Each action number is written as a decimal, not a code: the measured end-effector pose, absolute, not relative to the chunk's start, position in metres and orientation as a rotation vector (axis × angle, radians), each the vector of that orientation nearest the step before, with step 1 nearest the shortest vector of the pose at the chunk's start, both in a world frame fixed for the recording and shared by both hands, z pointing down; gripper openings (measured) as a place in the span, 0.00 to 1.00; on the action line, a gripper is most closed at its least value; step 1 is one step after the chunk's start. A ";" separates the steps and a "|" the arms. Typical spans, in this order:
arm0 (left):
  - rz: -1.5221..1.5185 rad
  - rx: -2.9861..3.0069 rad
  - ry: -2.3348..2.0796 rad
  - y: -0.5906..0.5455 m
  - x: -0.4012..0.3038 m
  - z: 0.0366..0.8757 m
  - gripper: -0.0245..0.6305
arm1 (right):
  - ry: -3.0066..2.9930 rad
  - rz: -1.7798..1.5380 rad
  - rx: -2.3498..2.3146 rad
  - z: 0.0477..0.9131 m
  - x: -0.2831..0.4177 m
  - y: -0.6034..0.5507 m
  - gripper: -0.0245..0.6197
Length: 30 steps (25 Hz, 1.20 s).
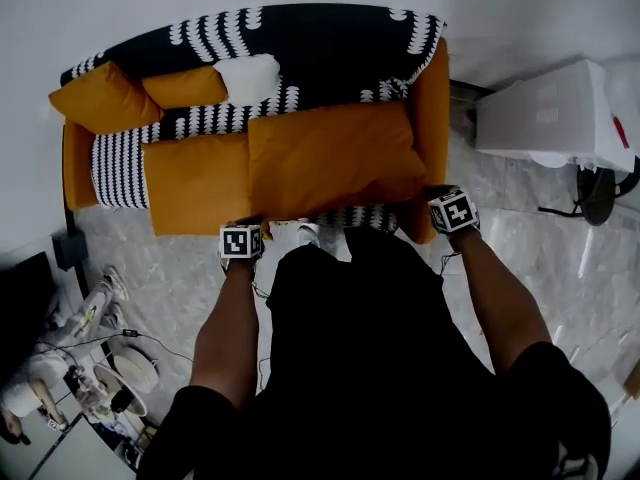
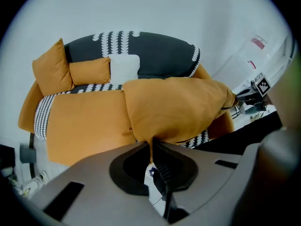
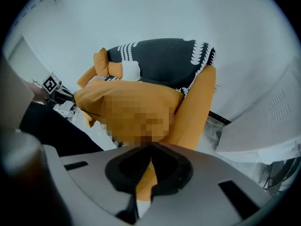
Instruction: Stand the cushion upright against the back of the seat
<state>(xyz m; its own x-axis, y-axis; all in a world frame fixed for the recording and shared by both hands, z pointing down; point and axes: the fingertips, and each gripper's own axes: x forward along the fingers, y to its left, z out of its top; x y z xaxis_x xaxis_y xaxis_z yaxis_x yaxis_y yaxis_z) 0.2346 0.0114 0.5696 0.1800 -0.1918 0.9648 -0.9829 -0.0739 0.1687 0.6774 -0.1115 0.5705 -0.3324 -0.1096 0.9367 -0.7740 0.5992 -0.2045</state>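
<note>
- Left gripper (image 2: 151, 147): we find the jaws closed tight on a pinch of the orange cushion (image 2: 174, 109), at its near edge.
- Right gripper (image 3: 148, 150): the jaws are clamped on the same orange cloth, at the corner beside the sofa arm (image 3: 195, 107).
- The cushion spreads ahead of both grippers and spans between them. It lies over the seat (image 1: 195, 183), not upright.
- The sofa back (image 1: 320, 48) stands beyond the cushion, on the far side from the grippers.
- Two orange pillows (image 1: 100, 98) and a white pillow (image 1: 250, 76) rest well off to the left gripper's side.
</note>
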 end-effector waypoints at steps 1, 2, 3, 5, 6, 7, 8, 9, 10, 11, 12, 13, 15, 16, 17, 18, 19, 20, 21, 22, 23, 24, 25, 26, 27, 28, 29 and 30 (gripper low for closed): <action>1.016 1.480 -1.207 0.006 0.233 0.565 0.08 | -1.815 0.809 0.720 0.567 0.677 -0.116 0.10; 1.016 1.481 -1.224 0.000 0.232 0.560 0.08 | -1.827 0.812 0.726 0.563 0.676 -0.120 0.10; 1.016 1.483 -1.241 -0.005 0.230 0.554 0.08 | -1.840 0.823 0.740 0.558 0.676 -0.123 0.10; 1.002 1.503 -1.269 -0.019 0.228 0.543 0.08 | -1.867 0.860 0.787 0.548 0.675 -0.133 0.10; 0.982 1.514 -1.282 -0.026 0.226 0.539 0.08 | -1.880 0.877 0.812 0.543 0.674 -0.139 0.10; 0.957 1.519 -1.298 -0.034 0.223 0.538 0.08 | -1.892 0.890 0.836 0.538 0.673 -0.146 0.10; 0.938 1.518 -1.316 -0.041 0.219 0.536 0.08 | -1.905 0.897 0.857 0.533 0.671 -0.153 0.10; 0.933 1.512 -1.337 -0.047 0.213 0.533 0.08 | -1.918 0.901 0.875 0.528 0.669 -0.159 0.10; 0.934 1.503 -1.356 -0.053 0.208 0.529 0.08 | -1.931 0.904 0.890 0.523 0.668 -0.164 0.10; 0.932 1.502 -1.369 -0.059 0.204 0.526 0.08 | -1.942 0.907 0.903 0.519 0.666 -0.168 0.10; 0.925 1.511 -1.376 -0.068 0.202 0.521 0.08 | -1.952 0.912 0.916 0.516 0.665 -0.173 0.10; 0.917 1.527 -1.381 -0.078 0.201 0.515 0.08 | -1.961 0.921 0.934 0.512 0.664 -0.179 0.10; 0.905 1.555 -1.380 -0.096 0.198 0.506 0.08 | -1.983 0.976 0.990 0.505 0.662 -0.192 0.10; 0.902 1.567 -1.376 -0.103 0.196 0.503 0.08 | -1.991 1.018 1.029 0.502 0.661 -0.198 0.10; 0.899 1.580 -1.372 -0.110 0.194 0.500 0.08 | -1.993 1.051 1.073 0.498 0.662 -0.205 0.10; 0.894 1.592 -1.368 -0.118 0.192 0.497 0.08 | -1.994 1.074 1.117 0.494 0.662 -0.213 0.10; 0.886 1.604 -1.365 -0.126 0.190 0.494 0.08 | -1.996 1.094 1.156 0.490 0.662 -0.220 0.10; 0.871 1.614 -1.361 -0.135 0.188 0.490 0.08 | -1.999 1.117 1.193 0.486 0.661 -0.227 0.10; 0.849 1.624 -1.357 -0.144 0.187 0.486 0.08 | -2.001 1.143 1.230 0.481 0.660 -0.233 0.10; 0.819 1.633 -1.355 -0.154 0.185 0.481 0.08 | -2.002 1.168 1.268 0.476 0.659 -0.240 0.10; 0.784 1.643 -1.354 -0.164 0.183 0.476 0.08 | -2.003 1.190 1.303 0.471 0.657 -0.247 0.10; 0.750 1.655 -1.354 -0.176 0.180 0.471 0.08 | -2.006 1.206 1.335 0.466 0.656 -0.255 0.10; 0.721 1.668 -1.355 -0.188 0.178 0.466 0.08 | -2.009 1.219 1.365 0.462 0.655 -0.263 0.10; 0.697 1.681 -1.356 -0.200 0.175 0.462 0.08 | -2.011 1.227 1.391 0.459 0.654 -0.270 0.10; 0.679 1.694 -1.355 -0.211 0.174 0.458 0.08 | -2.013 1.230 1.415 0.455 0.654 -0.276 0.10; 0.665 1.708 -1.353 -0.224 0.173 0.454 0.07 | -2.014 1.230 1.438 0.451 0.654 -0.283 0.10; 0.655 1.724 -1.348 -0.237 0.173 0.450 0.07 | -2.014 1.228 1.461 0.447 0.656 -0.289 0.10; 0.648 1.743 -1.341 -0.250 0.174 0.447 0.07 | -2.012 1.229 1.488 0.442 0.658 -0.296 0.10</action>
